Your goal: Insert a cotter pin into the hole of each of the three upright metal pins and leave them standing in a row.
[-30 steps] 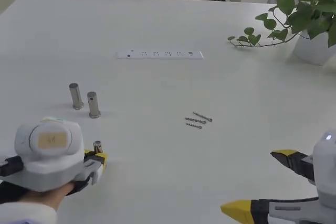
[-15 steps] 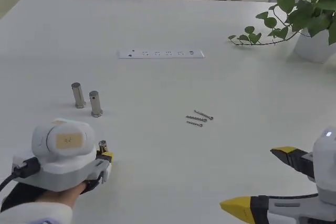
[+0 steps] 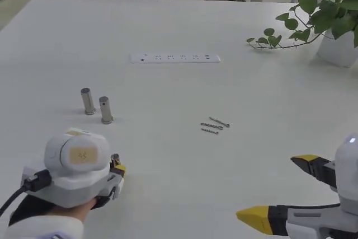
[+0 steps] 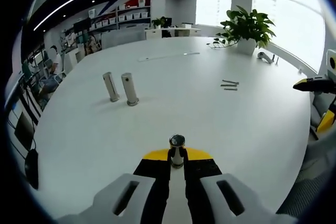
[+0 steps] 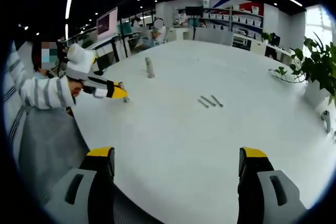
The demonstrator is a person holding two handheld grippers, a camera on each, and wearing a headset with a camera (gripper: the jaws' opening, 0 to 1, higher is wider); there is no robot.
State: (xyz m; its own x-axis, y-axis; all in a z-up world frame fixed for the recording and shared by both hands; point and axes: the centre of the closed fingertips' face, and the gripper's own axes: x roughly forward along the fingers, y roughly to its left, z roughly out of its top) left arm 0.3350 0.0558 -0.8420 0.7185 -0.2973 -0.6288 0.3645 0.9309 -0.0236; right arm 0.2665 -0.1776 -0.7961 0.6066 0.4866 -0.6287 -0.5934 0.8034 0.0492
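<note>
My left gripper [image 3: 116,168] [image 4: 177,157] is shut on a short metal pin [image 4: 177,148] [image 3: 115,159], held upright at the near left of the white table. Two more metal pins [image 3: 88,101] [image 3: 106,109] stand upright side by side beyond it, apart from the gripper; they are the pins [image 4: 110,86] [image 4: 129,89] in the left gripper view. Three cotter pins [image 3: 214,126] [image 4: 229,84] [image 5: 207,101] lie loose at mid-table. My right gripper [image 3: 277,188] [image 5: 177,156] is open and holds nothing, low at the near right.
A white power strip [image 3: 175,57] lies flat further back on the table [image 3: 168,15]. A leafy plant [image 3: 327,4] in a white pot [image 3: 338,51] stands at the far right corner. A person's striped sleeve [image 5: 39,90] is behind the left gripper [image 5: 118,93].
The head camera has shifted a little. My left gripper, still shut on the pin, has drifted slightly nearer and to the right. The right gripper stays as it was.
</note>
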